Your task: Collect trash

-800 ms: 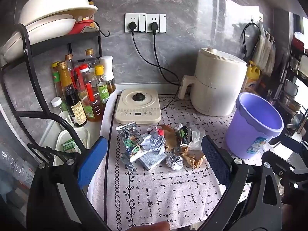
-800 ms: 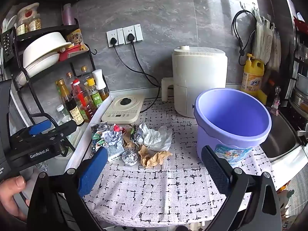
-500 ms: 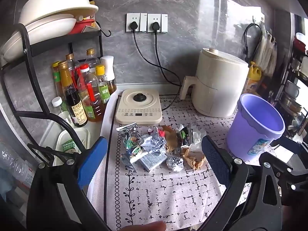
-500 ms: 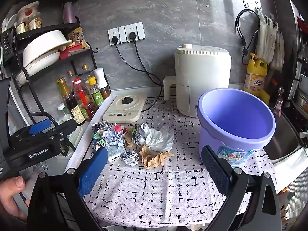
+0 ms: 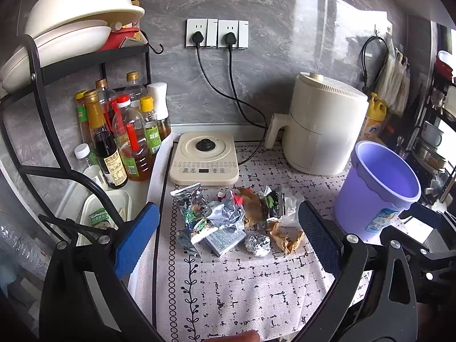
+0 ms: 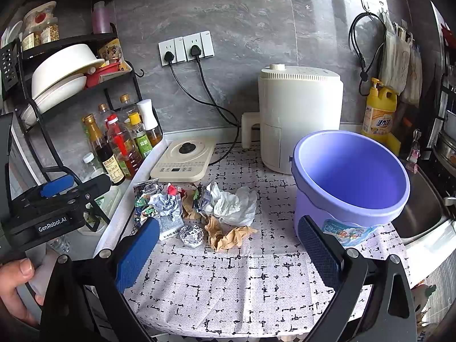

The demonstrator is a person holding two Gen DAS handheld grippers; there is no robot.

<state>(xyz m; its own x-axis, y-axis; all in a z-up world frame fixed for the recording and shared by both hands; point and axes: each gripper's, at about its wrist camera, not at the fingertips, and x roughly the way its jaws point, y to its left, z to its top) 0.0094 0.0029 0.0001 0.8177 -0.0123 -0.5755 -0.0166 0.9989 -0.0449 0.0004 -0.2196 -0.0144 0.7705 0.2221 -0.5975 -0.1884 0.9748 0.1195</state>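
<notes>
Both grippers spread wide, empty, trash pile [image 5: 236,219] ahead, purple bucket [image 6: 350,182] beside it

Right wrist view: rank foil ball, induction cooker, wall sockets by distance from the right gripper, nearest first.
From the right gripper:
1. Foil ball, just ahead on the cloth, left of centre.
2. Induction cooker, behind the trash pile, toward the wall.
3. Wall sockets, up on the backsplash.
</notes>
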